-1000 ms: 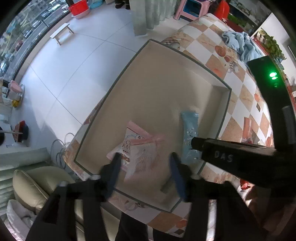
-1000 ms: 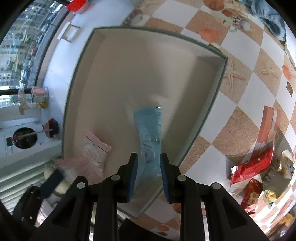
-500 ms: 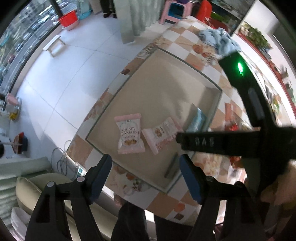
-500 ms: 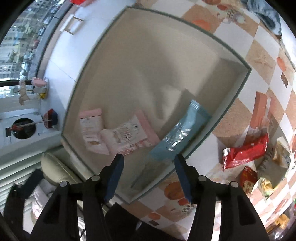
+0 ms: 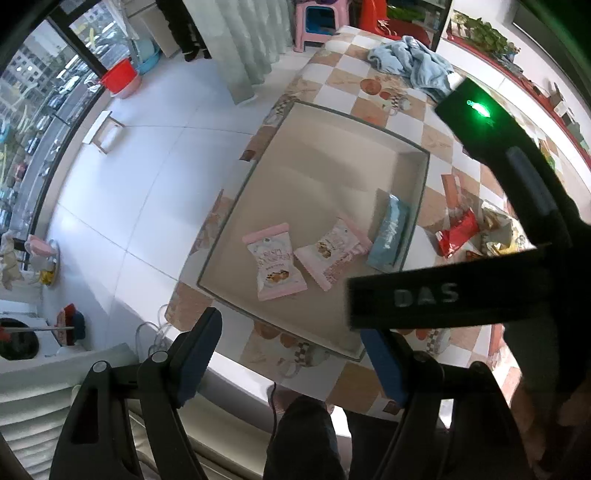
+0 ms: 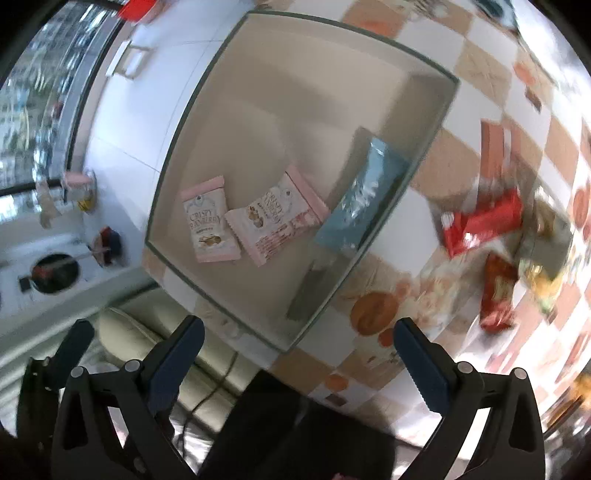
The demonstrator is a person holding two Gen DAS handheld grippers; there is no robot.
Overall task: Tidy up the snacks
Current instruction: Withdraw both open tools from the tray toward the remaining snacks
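1. Three snack packets are seen lying flat in the shallow beige tray: a pink packet on the left, a second pink packet touching it on the right, and a blue packet propped against the tray's right wall.
2. Further snacks are left outside the tray on the right: a red packet, a smaller red-orange one nearer, and a blurred heap beyond that cannot be made out.
3. Left tongs are held released above the tray's near rim, nothing between the pads. Right tongs are opening wide, nothing between them either.
4. Handling, as judged: the packets are taken to be light, soft and crinkly, with slick film and probably brittle contents. A sealed end seam or a raised edge is thought the best place to be pinched; a squeeze across the puffed middle could crush what is inside. A flat-lying packet may be pushed along rather than lifted.
5. The worktop is covered with a checked cloth in orange, cream and white, with printed motifs. A crumpled blue cloth is noted at its far end.
6. Room: pale tiled floor on the left, curtains, large windows, a red basin, a pink stool.
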